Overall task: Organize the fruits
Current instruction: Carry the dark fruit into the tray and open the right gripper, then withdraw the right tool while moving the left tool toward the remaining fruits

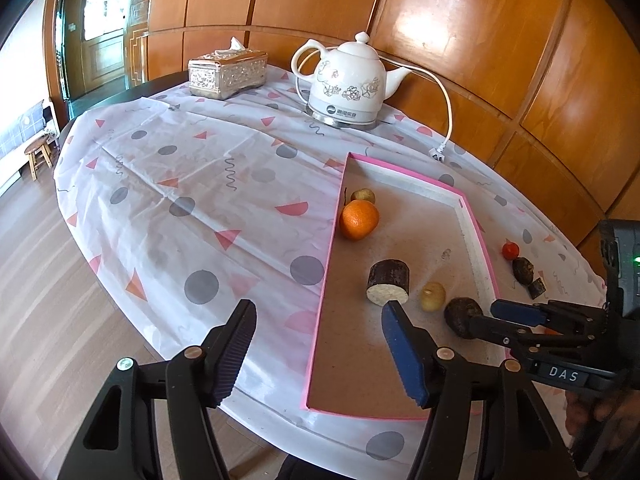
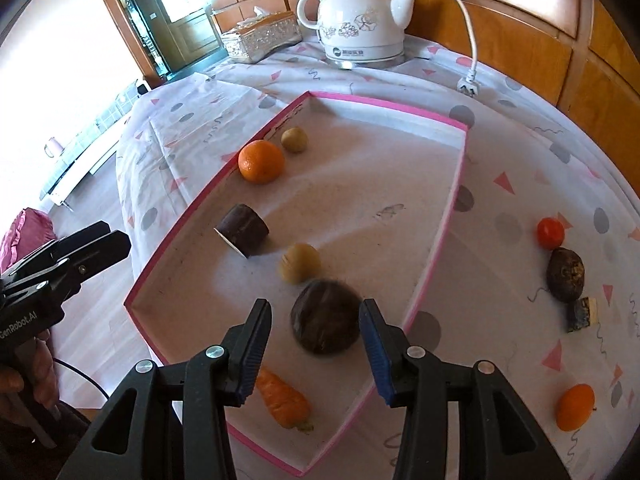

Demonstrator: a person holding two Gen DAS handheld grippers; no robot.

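Note:
A pink-rimmed shallow box (image 2: 452,196) lies on the table; it also shows in the left wrist view (image 1: 326,280). Inside are an orange (image 2: 261,161), a small yellowish fruit (image 2: 294,139), a dark sugarcane stub (image 2: 244,230), a yellowish round fruit (image 2: 299,262), a dark round fruit (image 2: 325,323) and a carrot (image 2: 284,402). My right gripper (image 2: 316,354) is open, its pads either side of the dark round fruit, which looks blurred. My left gripper (image 1: 320,354) is open and empty over the box's left rim. Outside, right of the box, lie a small red fruit (image 2: 550,233), a dark fruit (image 2: 565,274), a small cut piece (image 2: 582,314) and an orange fruit (image 2: 575,407).
A white electric kettle (image 2: 362,20) with cord and plug (image 2: 467,87) stands at the back. A silver tissue box (image 2: 262,36) is to its left. The patterned tablecloth (image 1: 180,184) covers the round table, with wood panelling behind and floor to the left.

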